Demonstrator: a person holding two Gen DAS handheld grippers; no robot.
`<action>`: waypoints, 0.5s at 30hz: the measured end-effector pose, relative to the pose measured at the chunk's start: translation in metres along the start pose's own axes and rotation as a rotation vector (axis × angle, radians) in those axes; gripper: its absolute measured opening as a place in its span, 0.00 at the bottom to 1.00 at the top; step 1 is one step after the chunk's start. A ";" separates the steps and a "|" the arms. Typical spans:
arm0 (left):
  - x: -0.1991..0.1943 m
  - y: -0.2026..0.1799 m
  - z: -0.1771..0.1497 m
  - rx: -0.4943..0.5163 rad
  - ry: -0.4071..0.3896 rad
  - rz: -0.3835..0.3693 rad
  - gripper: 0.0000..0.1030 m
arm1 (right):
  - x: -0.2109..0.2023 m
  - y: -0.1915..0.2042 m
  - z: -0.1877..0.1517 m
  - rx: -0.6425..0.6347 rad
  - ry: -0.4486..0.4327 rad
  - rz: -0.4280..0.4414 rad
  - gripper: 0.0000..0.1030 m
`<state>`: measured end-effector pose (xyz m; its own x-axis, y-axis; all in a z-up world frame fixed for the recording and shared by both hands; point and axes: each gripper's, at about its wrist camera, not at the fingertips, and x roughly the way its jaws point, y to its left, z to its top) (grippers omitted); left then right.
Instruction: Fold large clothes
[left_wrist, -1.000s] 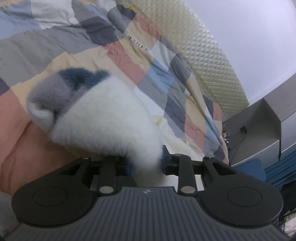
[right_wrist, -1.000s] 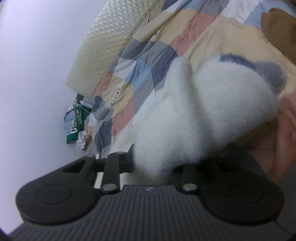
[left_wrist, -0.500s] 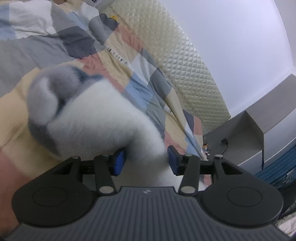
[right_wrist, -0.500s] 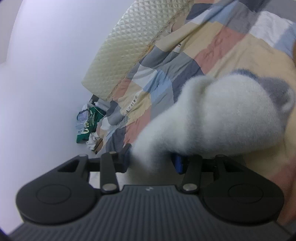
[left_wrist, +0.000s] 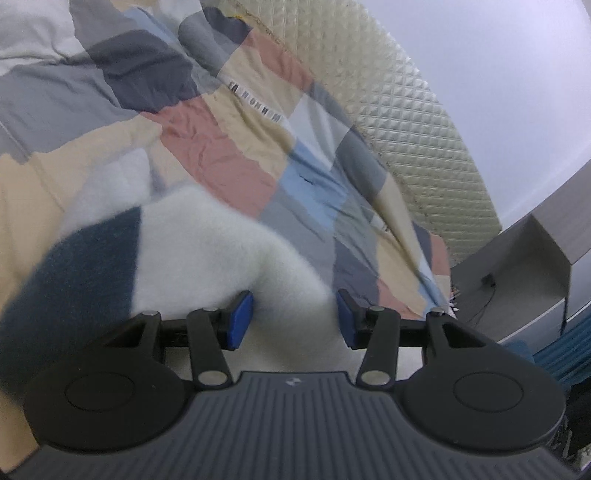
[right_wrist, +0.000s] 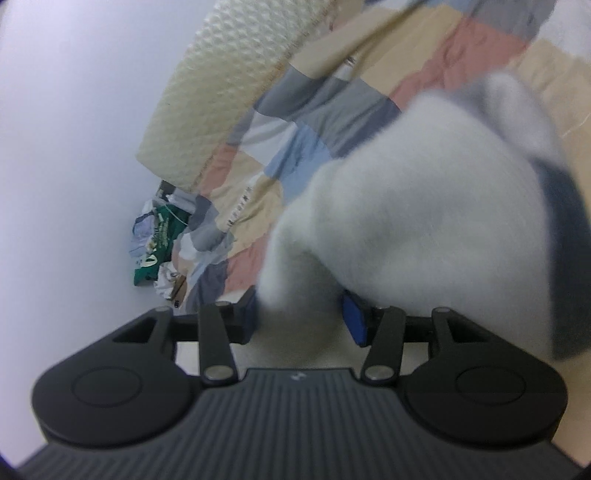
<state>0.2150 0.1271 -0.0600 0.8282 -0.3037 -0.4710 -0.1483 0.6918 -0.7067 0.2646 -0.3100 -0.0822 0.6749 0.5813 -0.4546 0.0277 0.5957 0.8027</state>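
Observation:
A fluffy white garment with dark blue and grey bands (left_wrist: 207, 258) lies on the patchwork bed. In the left wrist view my left gripper (left_wrist: 294, 324) stands open, its blue pads (left_wrist: 240, 319) wide apart with white fleece lying loosely between them. In the right wrist view the same garment (right_wrist: 424, 229) bulges in front, blurred. My right gripper (right_wrist: 301, 317) is also open, with fleece between the spread pads (right_wrist: 354, 321). The rest of the garment is hidden below both grippers.
The patchwork duvet (left_wrist: 221, 147) covers the bed. A cream quilted headboard (left_wrist: 417, 110) runs along the wall. A grey cabinet (left_wrist: 524, 266) stands past the bed's end. A pile of clothes (right_wrist: 159, 236) lies by the white wall.
Both grippers have opened: their pads were shut on the fleece a second ago and now stand wide apart. The garment has dropped lower, with its dark band swung toward the cameras.

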 end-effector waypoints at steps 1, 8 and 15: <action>0.008 0.004 0.001 -0.001 -0.001 -0.001 0.53 | 0.010 -0.006 0.003 0.012 0.008 0.000 0.50; 0.053 0.027 0.007 0.037 -0.002 0.026 0.53 | 0.055 -0.044 0.017 0.100 0.022 0.017 0.47; 0.042 0.020 0.009 0.087 -0.022 0.012 0.56 | 0.057 -0.039 0.022 0.046 0.027 0.025 0.47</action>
<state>0.2519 0.1338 -0.0889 0.8387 -0.2813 -0.4663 -0.1110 0.7500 -0.6520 0.3181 -0.3127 -0.1306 0.6560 0.6104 -0.4440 0.0454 0.5552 0.8305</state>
